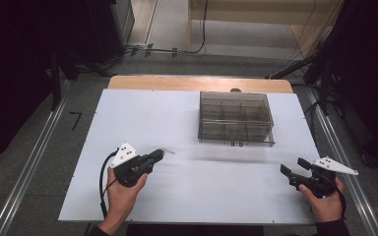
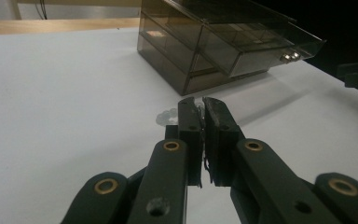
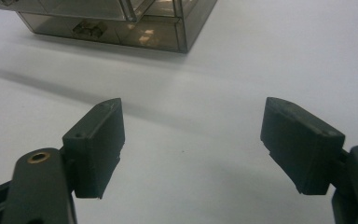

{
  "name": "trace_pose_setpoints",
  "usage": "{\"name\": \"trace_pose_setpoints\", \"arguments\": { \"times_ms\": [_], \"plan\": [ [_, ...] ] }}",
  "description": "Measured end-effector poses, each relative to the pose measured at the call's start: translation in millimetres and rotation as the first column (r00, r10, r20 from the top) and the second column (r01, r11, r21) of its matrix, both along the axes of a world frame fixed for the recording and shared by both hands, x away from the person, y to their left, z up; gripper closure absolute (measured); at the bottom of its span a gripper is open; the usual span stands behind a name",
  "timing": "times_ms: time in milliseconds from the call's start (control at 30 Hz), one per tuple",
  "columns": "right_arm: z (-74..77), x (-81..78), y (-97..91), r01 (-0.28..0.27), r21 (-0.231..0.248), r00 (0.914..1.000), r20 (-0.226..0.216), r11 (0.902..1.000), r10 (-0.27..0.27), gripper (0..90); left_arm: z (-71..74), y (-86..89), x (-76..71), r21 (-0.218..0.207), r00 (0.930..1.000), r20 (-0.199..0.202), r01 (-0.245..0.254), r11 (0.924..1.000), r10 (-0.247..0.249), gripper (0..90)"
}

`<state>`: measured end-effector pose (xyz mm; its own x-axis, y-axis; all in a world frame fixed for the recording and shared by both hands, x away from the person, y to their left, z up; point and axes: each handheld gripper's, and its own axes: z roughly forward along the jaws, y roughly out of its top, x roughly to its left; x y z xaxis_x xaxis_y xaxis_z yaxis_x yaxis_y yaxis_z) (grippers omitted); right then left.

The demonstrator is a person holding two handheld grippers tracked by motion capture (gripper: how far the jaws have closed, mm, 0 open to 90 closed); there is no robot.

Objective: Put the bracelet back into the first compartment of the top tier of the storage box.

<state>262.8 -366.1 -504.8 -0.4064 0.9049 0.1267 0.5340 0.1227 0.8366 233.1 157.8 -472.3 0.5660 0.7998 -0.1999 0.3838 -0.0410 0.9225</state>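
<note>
**Holding a small clear piece left, jaws spread right, organiser box beyond**

Looking down from the high view, I have both hands at the near edge of the white table (image 1: 142, 123). My left gripper (image 1: 158, 155) sits near the left-centre of the sheet, its jaws pointed right and slightly away from me. Its own camera shows the two black jaws pressed nearly together, with a thin, clear, plastic-looking piece (image 2: 167, 115) pinched between them; a pale, bumpy bit of it pokes out past the jaw tips on the left side. I cannot tell what the piece is. From above it reads as a faint translucent sliver sticking out of the tips, just above the table.

My right gripper (image 1: 292, 166) is near the right edge of the sheet, well apart from the left one, jaws pointing left. Through its camera the jaws stand wide apart with nothing but bare white surface between them.

Farther off, toward the back of the table and right of centre, stands a smoky, see-through organiser box (image 1: 235, 118). It is divided into compartments, and a drawer (image 2: 256, 51) juts out on the front, with small metallic knobs (image 2: 290, 57) on its face. Behind the white sheet a strip of wooden tabletop (image 1: 197, 82) shows.
</note>
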Motion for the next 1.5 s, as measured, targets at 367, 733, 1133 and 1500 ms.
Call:
{"name": "trace_pose_setpoints", "arguments": {
  "times_ms": [367, 733, 1133, 1500],
  "plan": [
    [-0.3, 0.4, -0.2, -0.002, -0.001, 1.0, 0.0, 1.0, 0.002, 20.5, 7.1, -10.6, 7.8, -0.012, 0.9997, 0.019, 0.013, 0.9998, -0.013, 86.8],
    [-0.5, 0.8, -0.2, -0.004, 0.002, 1.0, -0.003, 1.0, 0.004, 20.5, 12.5, -23.7, 17.2, -0.03, 0.9992, 0.027, 0.031, 0.9991, -0.03, 86.9],
    [-1.1, 1.4, -0.1, -0.006, 0.003, 1.0, -0.007, 1.0, 0.006, 20.5, 17.3, -34.1, 27.1, -0.044, 0.9984, 0.038, 0.043, 0.9981, -0.041, 86.9],
    [-1.4, 1.8, 0.1, -0.006, 0.003, 0.9999, -0.009, 1.0, 0.006, 20.5, 29.4, -49.5, 40.1, -0.06, 0.9965, 0.058, 0.064, 0.9961, -0.061, 86.9]
  ]
}}
